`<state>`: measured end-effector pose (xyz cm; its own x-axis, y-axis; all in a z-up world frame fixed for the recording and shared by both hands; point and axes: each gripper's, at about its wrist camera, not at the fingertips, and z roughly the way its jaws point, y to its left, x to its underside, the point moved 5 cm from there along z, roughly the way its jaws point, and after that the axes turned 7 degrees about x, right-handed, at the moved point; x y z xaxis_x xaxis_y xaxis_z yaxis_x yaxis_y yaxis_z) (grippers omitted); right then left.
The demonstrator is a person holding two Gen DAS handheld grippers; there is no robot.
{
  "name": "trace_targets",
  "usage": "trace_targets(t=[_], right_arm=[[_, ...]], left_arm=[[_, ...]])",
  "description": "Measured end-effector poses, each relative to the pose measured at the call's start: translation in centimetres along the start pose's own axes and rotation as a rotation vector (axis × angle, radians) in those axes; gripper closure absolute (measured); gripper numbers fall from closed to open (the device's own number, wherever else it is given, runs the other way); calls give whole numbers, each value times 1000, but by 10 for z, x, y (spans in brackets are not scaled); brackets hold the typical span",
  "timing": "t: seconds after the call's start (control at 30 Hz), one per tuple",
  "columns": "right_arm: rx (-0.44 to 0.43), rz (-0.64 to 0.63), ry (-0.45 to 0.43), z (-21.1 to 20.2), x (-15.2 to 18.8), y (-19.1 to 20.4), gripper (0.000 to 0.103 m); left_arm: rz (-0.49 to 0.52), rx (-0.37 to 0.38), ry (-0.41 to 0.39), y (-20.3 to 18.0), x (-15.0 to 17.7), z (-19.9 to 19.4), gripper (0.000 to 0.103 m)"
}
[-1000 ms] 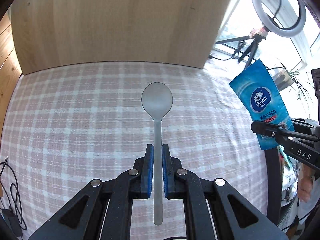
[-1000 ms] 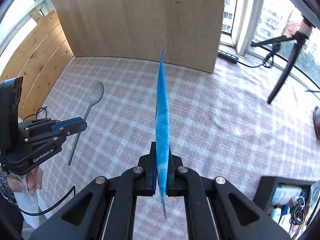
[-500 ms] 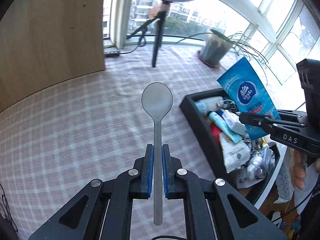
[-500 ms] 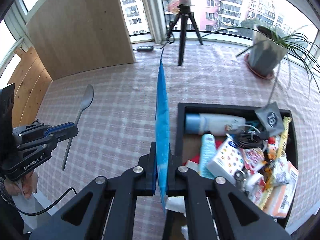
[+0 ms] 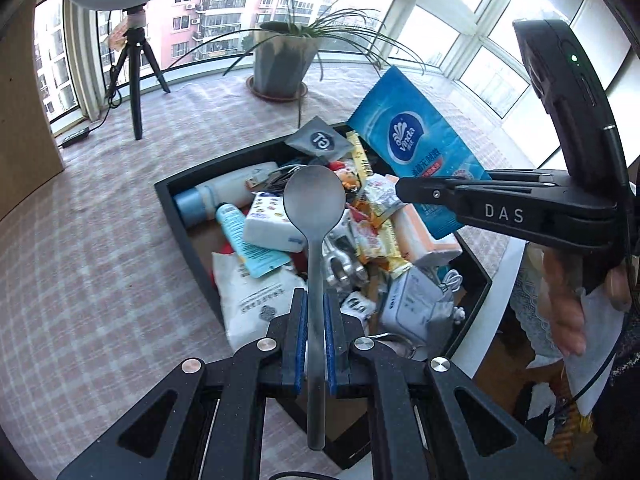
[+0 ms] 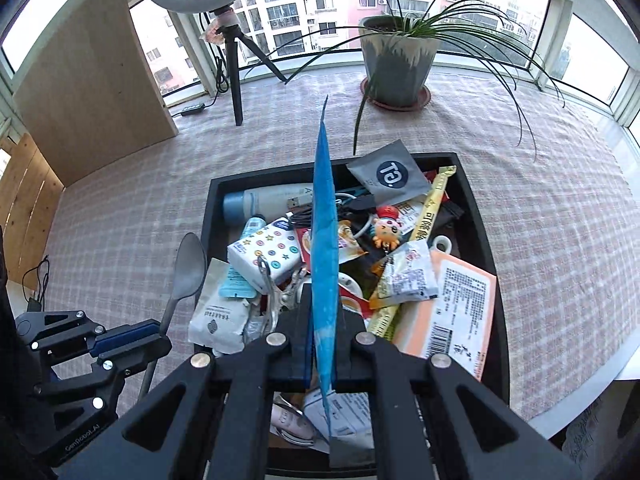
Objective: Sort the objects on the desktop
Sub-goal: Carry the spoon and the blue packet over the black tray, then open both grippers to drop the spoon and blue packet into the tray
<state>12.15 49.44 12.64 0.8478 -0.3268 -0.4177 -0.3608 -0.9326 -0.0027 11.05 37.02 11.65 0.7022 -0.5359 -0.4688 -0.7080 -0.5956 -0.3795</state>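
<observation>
My left gripper (image 5: 315, 312) is shut on the handle of a grey metal spoon (image 5: 314, 204), bowl forward, held in the air over the black tray (image 5: 182, 224). My right gripper (image 6: 323, 312) is shut on a blue tissue packet (image 6: 323, 216), seen edge-on, also hanging above the tray (image 6: 478, 216). In the left wrist view the packet (image 5: 416, 148) shows its white logo, with the right gripper (image 5: 404, 192) at the right. In the right wrist view the spoon (image 6: 189, 266) and left gripper (image 6: 160, 336) sit at lower left, beside the tray's left wall.
The tray is heaped with several items: a white bottle (image 6: 272, 200), a dotted tissue pack (image 6: 266, 256), a grey sachet (image 6: 390, 172), snack packets, cables. A potted plant (image 6: 396, 60) and a ring-light tripod (image 6: 234, 56) stand behind on the checked cloth (image 6: 120, 208). A wooden board (image 6: 88, 80) stands left.
Both grippers have swung from the bare checked cloth over to the black tray, carrying the spoon and the blue packet with them. Both grips have stayed shut.
</observation>
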Motion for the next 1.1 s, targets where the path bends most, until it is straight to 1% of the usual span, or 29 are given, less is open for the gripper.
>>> trace_targets(t=[0.13,0.27,0.37,0.4,0.43,0.47,0.5,0.53,0.7,0.83,1.0,1.1], right_arm=[[-2,6,6,2,0,-16,97],[-7,2,8,5,-4,-24,97],[-10,-7,1,7,-7,-26,97],[-16,-16,4,8,-8,-27,92],[-10,-14,7,8,-9,-28,81],[-2,-6,2,8,-11,-31,74],[1,-3,-10,6,-12,-33,63],[4,-1,-19,5,-13,-34,61],[-7,15,-35,0,-16,-38,61],[-14,14,-39,-1,-16,-32,61],[-21,7,-45,-4,-12,-9,61],[-25,3,-48,-6,-8,13,61]], left_arm=[[4,9,4,-26,-17,24,96],[20,-7,13,-41,-29,44,96],[28,1,29,-49,-36,55,95],[28,-3,32,-50,-38,57,92],[27,-10,30,-51,-40,59,80],[30,-17,24,-52,-42,59,75],[38,-24,16,-53,-44,58,70],[46,-36,12,-54,-44,57,70],[34,-59,11,-45,-47,54,70],[13,-88,11,-26,-44,44,70],[-15,-131,2,5,-34,20,70],[-22,-156,-4,28,-25,2,65]])
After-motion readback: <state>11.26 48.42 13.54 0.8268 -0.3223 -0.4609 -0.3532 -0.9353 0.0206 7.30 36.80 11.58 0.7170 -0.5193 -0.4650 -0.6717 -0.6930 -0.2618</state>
